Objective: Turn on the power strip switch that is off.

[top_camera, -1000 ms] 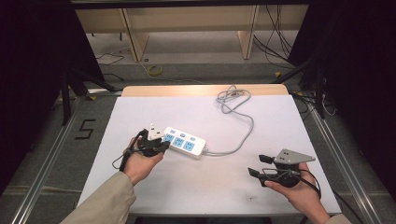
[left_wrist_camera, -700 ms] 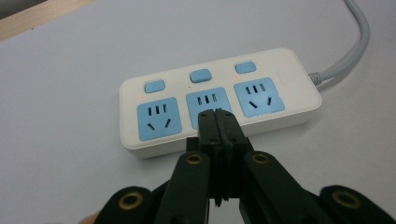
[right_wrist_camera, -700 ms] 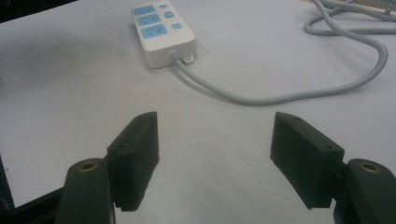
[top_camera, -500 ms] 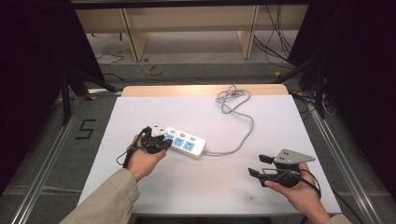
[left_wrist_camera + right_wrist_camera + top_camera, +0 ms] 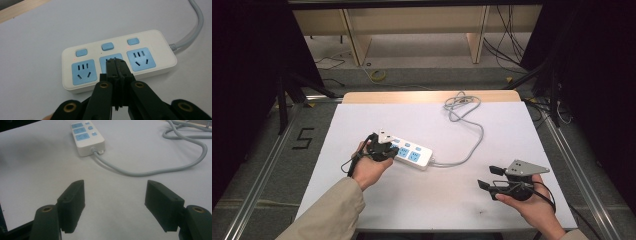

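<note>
the white plastic power strip with three pale blue sockets and three pale blue switch buttons (image 5: 118,60) lies flat on the white table top (image 5: 437,200), directly ahead of the left gripper (image 5: 115,61). that gripper's two black jaws are pressed together with nothing between them, and their joined tip hangs over the near edge of the middle blue socket (image 5: 110,62). the middle switch button (image 5: 107,46) sits just beyond the tip, the left-hand button (image 5: 81,52) off to one side of the fingers and the right-hand button (image 5: 132,41) to the other. whether the tip is touching the socket face or hovering just above it cannot be told. small red dots glow beside at least two of the buttons, which suggests those sockets are switched on.

the strip's grey round cable (image 5: 150,170) leaves the end of the strip farthest from the left fingers, curves across the table and ends in a loose coil (image 5: 461,102) near the far wooden edge.

the right gripper (image 5: 115,205) is well apart from the strip, low over bare table, with its jaws spread wide and empty; the strip lies far ahead of them, up and to the left in the right gripper view.

as a judgement, the work looks like pressing a switch with the closed tip. the approach is mostly done, with the tip lined up on the middle column; what is left is a short advance past the socket onto the middle button and the press itself. the right gripper has no part in it yet.
</note>
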Demonstrator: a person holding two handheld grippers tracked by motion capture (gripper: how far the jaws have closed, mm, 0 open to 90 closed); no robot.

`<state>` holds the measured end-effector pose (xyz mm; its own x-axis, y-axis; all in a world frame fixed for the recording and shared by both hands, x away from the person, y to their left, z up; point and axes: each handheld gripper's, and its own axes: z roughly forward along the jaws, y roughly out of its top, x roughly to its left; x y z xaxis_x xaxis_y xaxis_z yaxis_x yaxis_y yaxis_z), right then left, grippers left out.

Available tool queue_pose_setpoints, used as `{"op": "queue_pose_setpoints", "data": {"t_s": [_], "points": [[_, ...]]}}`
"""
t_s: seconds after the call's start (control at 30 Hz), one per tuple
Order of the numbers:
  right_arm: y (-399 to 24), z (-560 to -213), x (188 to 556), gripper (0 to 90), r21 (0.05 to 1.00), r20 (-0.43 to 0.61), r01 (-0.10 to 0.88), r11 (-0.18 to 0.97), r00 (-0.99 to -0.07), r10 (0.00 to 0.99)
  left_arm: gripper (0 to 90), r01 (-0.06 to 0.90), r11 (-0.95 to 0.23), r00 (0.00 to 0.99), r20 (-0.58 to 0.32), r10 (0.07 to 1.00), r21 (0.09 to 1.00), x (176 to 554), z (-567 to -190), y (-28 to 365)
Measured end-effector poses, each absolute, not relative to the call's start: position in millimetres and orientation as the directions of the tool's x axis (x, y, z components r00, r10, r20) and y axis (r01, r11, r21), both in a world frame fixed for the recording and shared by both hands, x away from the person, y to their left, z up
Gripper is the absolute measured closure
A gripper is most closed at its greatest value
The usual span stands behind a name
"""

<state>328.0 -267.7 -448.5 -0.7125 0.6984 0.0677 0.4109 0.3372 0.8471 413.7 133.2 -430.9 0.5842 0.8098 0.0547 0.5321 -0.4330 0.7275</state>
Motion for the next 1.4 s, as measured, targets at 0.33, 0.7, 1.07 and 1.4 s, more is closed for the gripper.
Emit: {"op": "queue_pose_setpoints", "data": {"t_s": [0.33,0.7,1.07,1.4], "points": [[-268,-449,328,32.7,0.846,0.067,0.411,0.340,-0.714,0.697,90.0,0.536,-0.444,0.582,0.067,0.810,0.718,422,-430,129],[-268,-449,328,32.7,0.846,0.068,0.412,0.340,-0.714,0.696,90.0,0.544,-0.447,0.580,0.067,0.812,0.710,430,-431,126],[-268,-449,328,32.7,0.845,0.068,0.412,0.340,-0.714,0.696,90.0,0.549,-0.461,0.585,0.073,0.808,0.697,439,-430,120],[-268,-449,328,32.7,0.846,0.069,0.412,0.340,-0.715,0.696,89.9,0.560,-0.461,0.588,0.062,0.806,0.688,447,-430,112]]}}
